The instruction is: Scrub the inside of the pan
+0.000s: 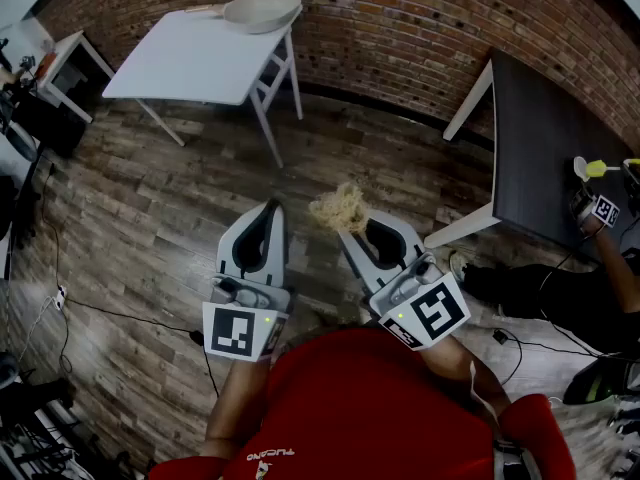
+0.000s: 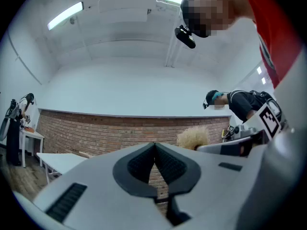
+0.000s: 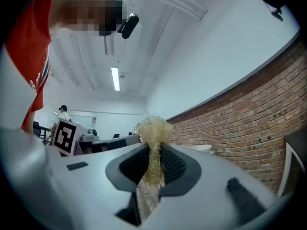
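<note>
A pale pan (image 1: pixel 262 9) rests on the far end of the white table (image 1: pixel 190 63), well ahead of me. My right gripper (image 1: pixel 350 226) is shut on a straw-coloured fibre scrubber (image 1: pixel 338 208), whose tuft (image 3: pixel 153 131) sticks out past the jaws in the right gripper view. My left gripper (image 1: pixel 271 210) is shut with nothing between its pads (image 2: pixel 154 158). Both grippers are held close to my chest, tilted upward, above the wooden floor. From the left gripper view the scrubber (image 2: pixel 193 137) shows at the right.
A dark table (image 1: pixel 550 158) stands at the right with a person's arm at its edge. A brick wall (image 1: pixel 400 38) runs along the back. Cables (image 1: pixel 100 313) lie on the floor at the left, with equipment at the far left.
</note>
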The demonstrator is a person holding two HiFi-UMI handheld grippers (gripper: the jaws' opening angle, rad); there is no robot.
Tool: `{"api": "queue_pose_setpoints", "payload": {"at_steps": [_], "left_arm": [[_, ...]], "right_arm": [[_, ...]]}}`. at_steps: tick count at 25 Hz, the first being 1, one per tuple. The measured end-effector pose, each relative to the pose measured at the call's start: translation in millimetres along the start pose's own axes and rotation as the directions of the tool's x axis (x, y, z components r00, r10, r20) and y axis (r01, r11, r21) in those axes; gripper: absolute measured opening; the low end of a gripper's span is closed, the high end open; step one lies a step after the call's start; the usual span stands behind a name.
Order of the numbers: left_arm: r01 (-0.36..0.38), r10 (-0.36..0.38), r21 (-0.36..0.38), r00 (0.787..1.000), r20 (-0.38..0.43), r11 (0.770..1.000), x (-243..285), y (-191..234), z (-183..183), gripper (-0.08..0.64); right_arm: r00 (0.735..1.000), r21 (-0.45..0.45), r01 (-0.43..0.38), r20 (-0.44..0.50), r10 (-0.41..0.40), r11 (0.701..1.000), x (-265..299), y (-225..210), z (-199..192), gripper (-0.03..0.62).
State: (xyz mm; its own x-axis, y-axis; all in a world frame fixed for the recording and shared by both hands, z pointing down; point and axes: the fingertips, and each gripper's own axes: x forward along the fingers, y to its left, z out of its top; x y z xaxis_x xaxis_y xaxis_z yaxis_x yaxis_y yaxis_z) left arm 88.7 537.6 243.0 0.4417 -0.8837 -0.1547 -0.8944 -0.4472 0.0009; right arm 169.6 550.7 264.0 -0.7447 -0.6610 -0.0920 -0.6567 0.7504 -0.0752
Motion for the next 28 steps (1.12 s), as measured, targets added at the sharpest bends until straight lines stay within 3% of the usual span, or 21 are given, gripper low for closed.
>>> {"api": "queue_pose_setpoints", "payload": {"at_steps": [9,15,28], "left_arm": [[0.021,-0.021,0.012,0.999,0.026,1.000,15,-1,2,0.014],[-0.019,0.019,0.009,1.000,-0.022,1.000,27,0,-9,0.014],[-0.045,0.045,0.030,0.999,0.002,0.999,57,-6,-11,0.014]], "right_arm": [[1.000,-0.014,0.005,-0.003,-0.005,1.000,6,-16,1,0.075],[1.000,0.001,-0.019,0.019,0.019,1.000,8,-26,6,0.075],[0.998,-0.001,-0.060,0.035,0.060,0.998,13,-57,11,0.075]]}}
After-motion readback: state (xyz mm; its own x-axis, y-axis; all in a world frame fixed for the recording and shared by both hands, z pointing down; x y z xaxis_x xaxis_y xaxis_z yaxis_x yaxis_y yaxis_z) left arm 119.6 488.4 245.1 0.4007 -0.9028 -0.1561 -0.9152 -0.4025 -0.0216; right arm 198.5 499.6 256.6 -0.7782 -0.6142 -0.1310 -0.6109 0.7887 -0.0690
